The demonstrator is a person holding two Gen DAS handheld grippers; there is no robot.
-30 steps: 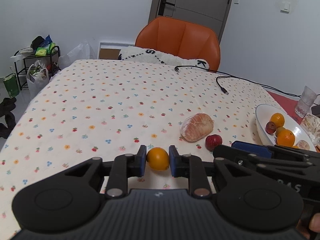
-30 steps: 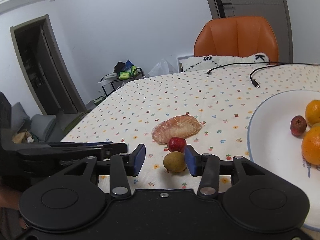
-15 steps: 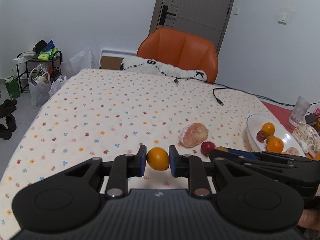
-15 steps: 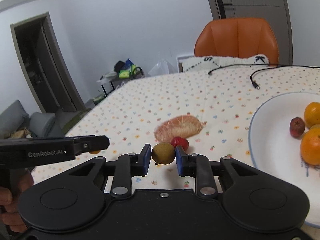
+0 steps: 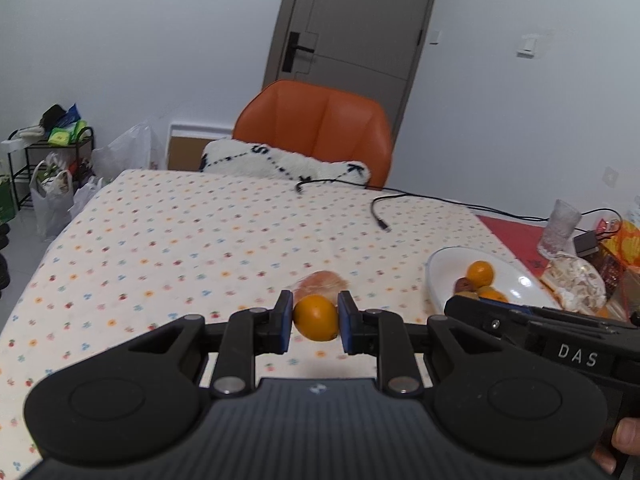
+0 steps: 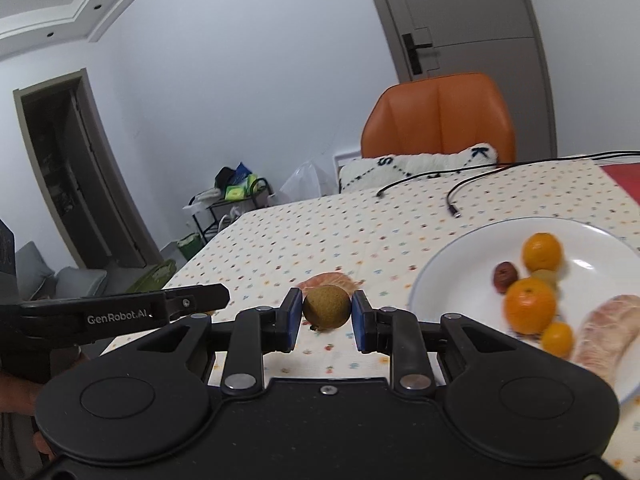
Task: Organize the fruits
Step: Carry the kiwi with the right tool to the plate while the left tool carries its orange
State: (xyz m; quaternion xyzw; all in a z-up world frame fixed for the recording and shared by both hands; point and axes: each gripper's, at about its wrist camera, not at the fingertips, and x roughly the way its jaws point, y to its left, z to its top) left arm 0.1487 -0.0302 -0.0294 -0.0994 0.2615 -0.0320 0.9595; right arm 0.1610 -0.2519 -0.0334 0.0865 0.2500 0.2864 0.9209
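The left gripper has its two blue-padded fingers clamped on a small orange, held clear above the tablecloth. Just beyond the orange, at 12 o'clock, a peeled pomelo piece lies on the cloth. At 2 o'clock sits the white plate, holding several small fruits.

The right gripper pinches a brownish-green round fruit between its pads, also lifted off the cloth. The peeled pomelo piece shows partly behind this fruit at 12 o'clock. At 3 o'clock the plate carries two oranges, a dark red fruit, a smaller orange and another peeled segment. An orange chair stands at the table's far edge.
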